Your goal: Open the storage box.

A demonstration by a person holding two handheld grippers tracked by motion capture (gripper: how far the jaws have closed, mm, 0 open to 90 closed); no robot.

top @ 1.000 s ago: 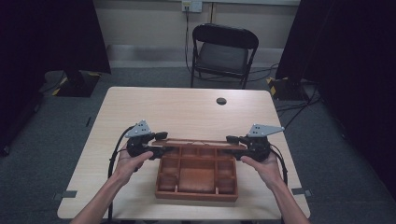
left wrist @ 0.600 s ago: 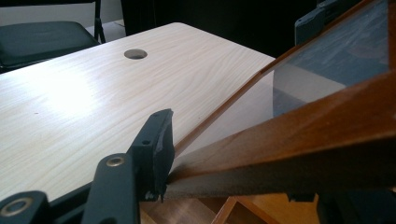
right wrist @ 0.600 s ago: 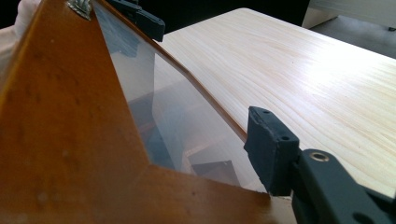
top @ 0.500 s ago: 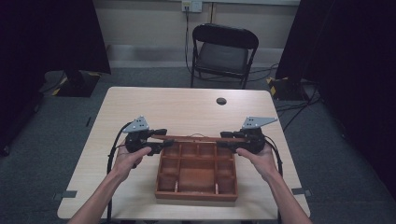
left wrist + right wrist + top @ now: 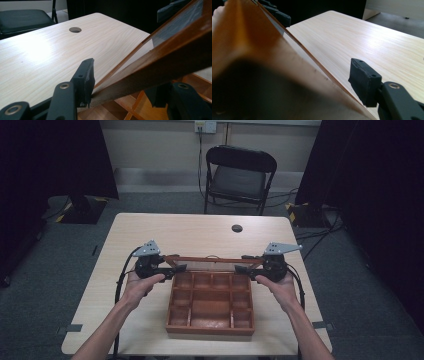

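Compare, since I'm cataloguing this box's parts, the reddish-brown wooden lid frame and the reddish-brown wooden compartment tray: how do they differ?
The reddish-brown wooden lid frame is tilted up off the table, between the left gripper and the right gripper; the reddish-brown wooden compartment tray lies flat on it. The lid frame holds one clear pane; the tray is split by dividers into many cells. Both share the same reddish-brown wood.

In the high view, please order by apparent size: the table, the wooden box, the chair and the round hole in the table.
1. Table
2. Wooden box and chair: look alike, and the chair stands farther away, so unranked.
3. Round hole
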